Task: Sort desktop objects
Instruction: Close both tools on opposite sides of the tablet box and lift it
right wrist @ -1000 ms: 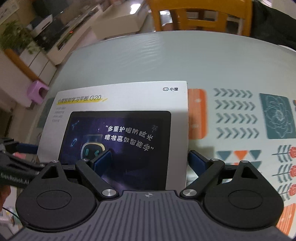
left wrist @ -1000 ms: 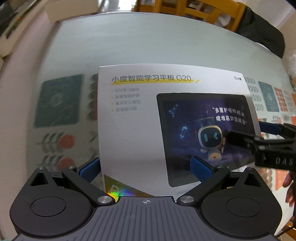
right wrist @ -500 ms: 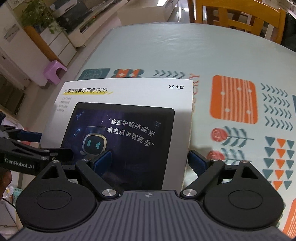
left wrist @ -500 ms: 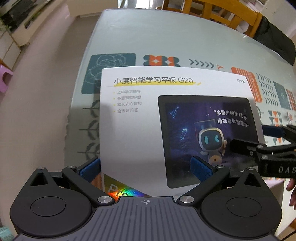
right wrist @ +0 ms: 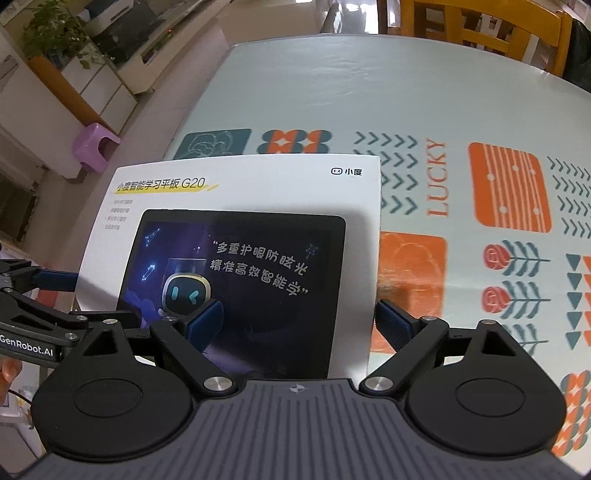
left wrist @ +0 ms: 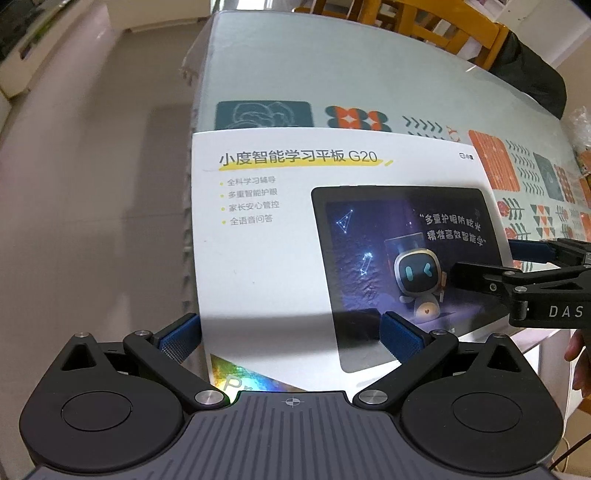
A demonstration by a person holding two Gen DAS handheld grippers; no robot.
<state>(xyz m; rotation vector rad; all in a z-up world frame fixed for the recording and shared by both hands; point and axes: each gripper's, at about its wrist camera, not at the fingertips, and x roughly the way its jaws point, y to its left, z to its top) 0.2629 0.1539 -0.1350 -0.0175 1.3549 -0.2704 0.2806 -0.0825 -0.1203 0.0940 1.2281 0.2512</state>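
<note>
A white tablet box (left wrist: 280, 243) printed with a dark tablet screen and a small robot figure is held flat above the table's left part. My left gripper (left wrist: 291, 336) is shut on its near left portion, one pad at the left side and one on the lid. My right gripper (right wrist: 301, 321) is shut on the box (right wrist: 258, 199) at its near right portion, one pad on the lid, one past the right side. Each gripper shows in the other's view, the right one (left wrist: 517, 269) and the left one (right wrist: 55, 299).
The table (right wrist: 369, 88) has a pale cloth with orange and teal patterns. The table's left edge (left wrist: 199, 85) drops to the floor. Yellow wooden chairs (right wrist: 480, 26) stand at the far side. A purple stool (right wrist: 94, 146) and cabinets stand on the floor at left.
Both grippers, still holding the box, have carried it toward the table's left edge and nearer the far end. More floor now shows at left.
</note>
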